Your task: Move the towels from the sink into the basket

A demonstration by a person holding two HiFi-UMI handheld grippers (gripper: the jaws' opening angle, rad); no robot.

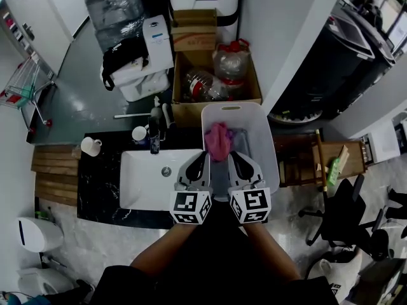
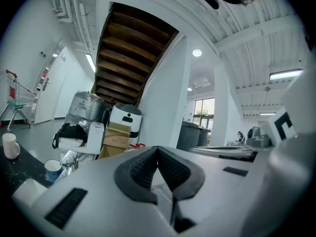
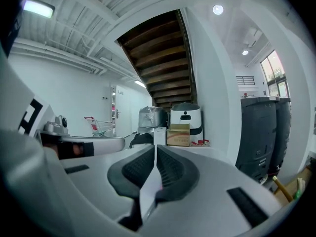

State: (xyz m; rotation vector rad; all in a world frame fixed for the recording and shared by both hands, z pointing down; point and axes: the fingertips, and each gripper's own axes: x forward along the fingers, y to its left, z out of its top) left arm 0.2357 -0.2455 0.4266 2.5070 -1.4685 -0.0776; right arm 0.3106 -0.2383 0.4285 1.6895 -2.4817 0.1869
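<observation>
The left hand-held gripper has its jaws closed together, the ribbed dark pads meeting at the tip with nothing caught between them there. The right hand-held gripper is closed as well, its pads almost flush, with only a hairline slit between them. A speck of pink shows low in the gap of each, but neither gripper view shows whether cloth is pinched. In the head view the two sit side by side, marker cubes toward the person, tips pointing at the near end of the white basket. The pink towel is bunched up just ahead of and between the two tips, inside the basket's outline; whether it rests on the bottom or hangs above it cannot be told. The white sink lies just left of the basket, set into the black tabletop, with the left hand-held gripper over its right edge. At the back of the tabletop are a dark faucet, a small cup and a white mug. Behind the basket stands a cardboard box holding plastic bottles.
</observation>
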